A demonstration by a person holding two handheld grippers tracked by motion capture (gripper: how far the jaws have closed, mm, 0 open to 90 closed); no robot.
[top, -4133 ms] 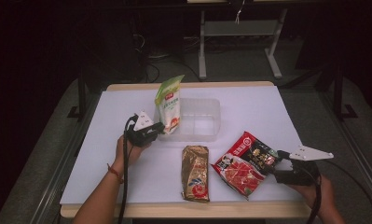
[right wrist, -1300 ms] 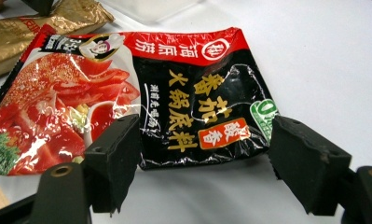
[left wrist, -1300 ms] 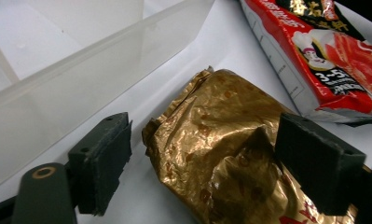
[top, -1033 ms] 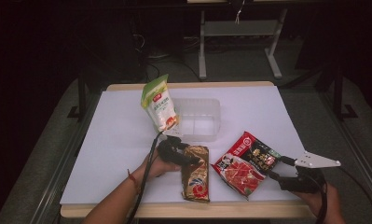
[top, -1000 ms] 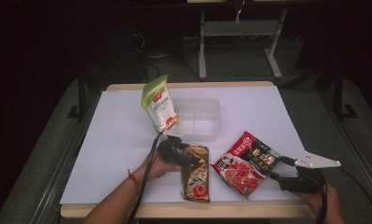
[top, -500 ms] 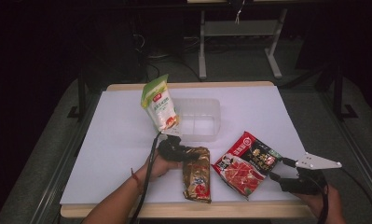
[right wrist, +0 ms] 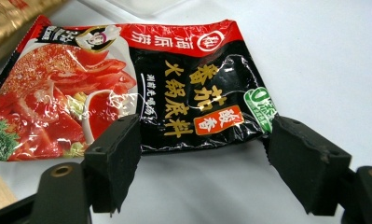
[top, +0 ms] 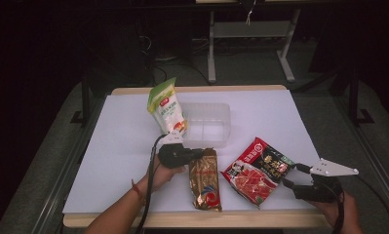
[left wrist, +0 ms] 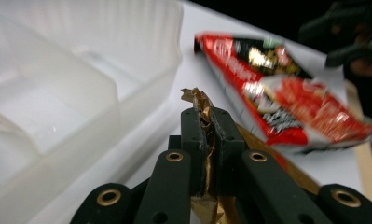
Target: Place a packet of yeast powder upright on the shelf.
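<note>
At the desk's near edge, the right claw (top: 290, 176) stands spread wide, its jaws flanking the corner of a red-and-black soup-base packet (right wrist: 127, 88) (not touching it). The left claw (left wrist: 206, 122) is pressed together on the top edge of a gold packet (top: 204, 184) lying just left of the red one. Beyond sit a clear plastic tub (top: 206, 124) and a green-and-white pouch (top: 166, 106) leaning at its left side on the white desk (top: 114, 141). A dark room with metal stand legs (top: 250, 44) lies behind.

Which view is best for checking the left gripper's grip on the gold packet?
The left gripper view: the left gripper is shut on the gold packet, its crumpled edge pinched between the jaws. The high view shows the whole packet flat on the table. The right gripper view catches only a gold corner.
</note>
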